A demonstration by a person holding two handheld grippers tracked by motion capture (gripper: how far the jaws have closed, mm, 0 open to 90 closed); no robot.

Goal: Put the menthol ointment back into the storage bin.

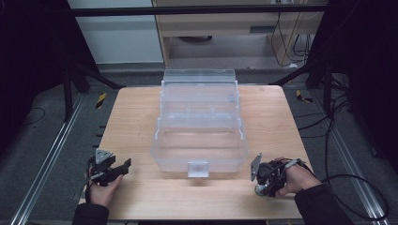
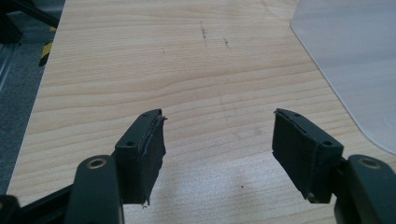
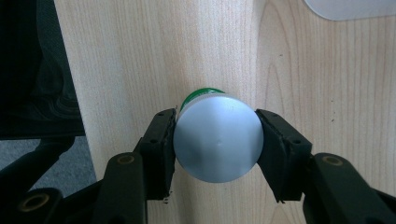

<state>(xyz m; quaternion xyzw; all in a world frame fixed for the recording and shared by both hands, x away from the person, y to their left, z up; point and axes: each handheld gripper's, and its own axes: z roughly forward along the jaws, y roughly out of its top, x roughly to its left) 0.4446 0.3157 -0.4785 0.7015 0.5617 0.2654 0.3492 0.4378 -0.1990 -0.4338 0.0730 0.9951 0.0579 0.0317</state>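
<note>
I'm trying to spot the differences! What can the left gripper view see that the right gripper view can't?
The left gripper view has its two black jaws standing wide apart with bare wood between them: the left gripper holds nothing. A broad stretch of the clear plastic box sits at its right edge.

The right gripper view has its black jaws closed on the sides of a small round container with a flat silver-grey cap and a green band, gripped by the right gripper.

Both share the light wooden table and a piece of the clear box.
</note>
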